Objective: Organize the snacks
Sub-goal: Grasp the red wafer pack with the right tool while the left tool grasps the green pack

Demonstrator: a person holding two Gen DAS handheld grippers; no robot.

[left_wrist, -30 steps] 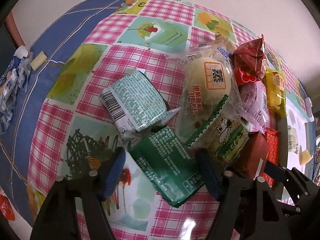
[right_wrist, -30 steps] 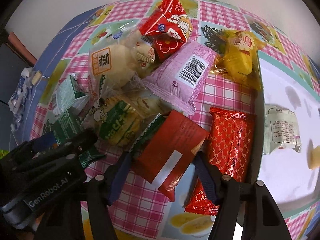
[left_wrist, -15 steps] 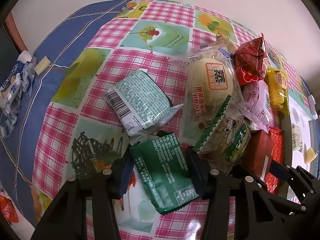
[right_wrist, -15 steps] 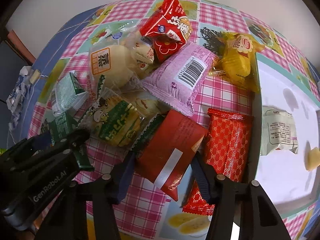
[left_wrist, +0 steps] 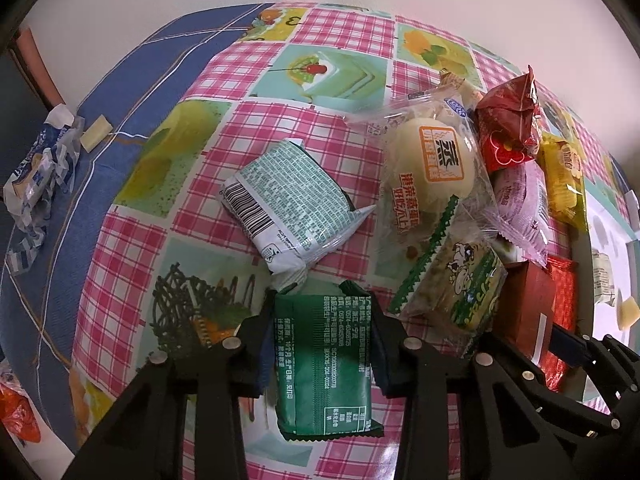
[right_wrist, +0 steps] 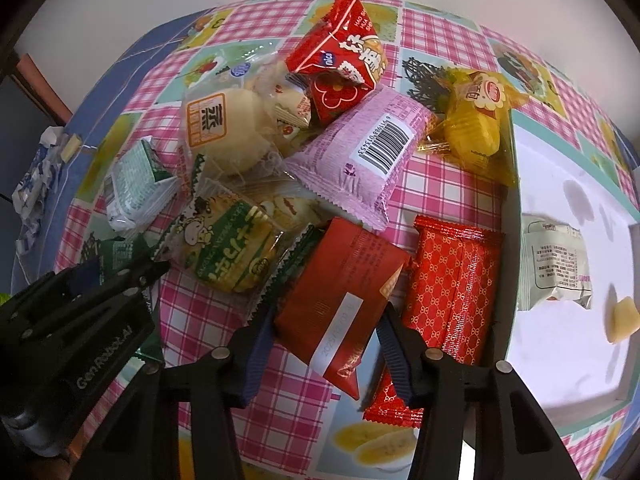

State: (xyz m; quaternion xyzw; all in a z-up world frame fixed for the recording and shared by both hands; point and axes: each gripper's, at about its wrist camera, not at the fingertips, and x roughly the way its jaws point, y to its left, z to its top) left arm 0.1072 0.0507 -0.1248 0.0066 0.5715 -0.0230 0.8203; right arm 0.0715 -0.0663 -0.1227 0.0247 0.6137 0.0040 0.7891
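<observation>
A pile of snack packets lies on a pink checked tablecloth (left_wrist: 192, 264). My left gripper (left_wrist: 320, 344) points down over a dark green packet (left_wrist: 324, 368). Its jaws are closing and both pads touch the packet's long sides. My right gripper (right_wrist: 326, 340) is closing the same way on a plain red packet (right_wrist: 340, 280), which sits between its pads. That packet leans on a red patterned packet (right_wrist: 448, 292). In the right wrist view, the left gripper's body (right_wrist: 80, 320) stands close by at the left.
Behind lie a pale green packet (left_wrist: 288, 200), a wrapped bun (left_wrist: 432, 164), a green cow-print packet (left_wrist: 460, 280), a red bag (right_wrist: 340, 60), a pink packet (right_wrist: 360, 156) and a yellow one (right_wrist: 476, 128). A white tray (right_wrist: 560, 360) at the right holds a small white packet (right_wrist: 556, 268). A crumpled wrapper (left_wrist: 40, 176) lies far left.
Both grippers' jaws have narrowed from wide apart until the pads meet the packets. The dark green packet has turned straight between the left jaws. Neither hand has shifted.
</observation>
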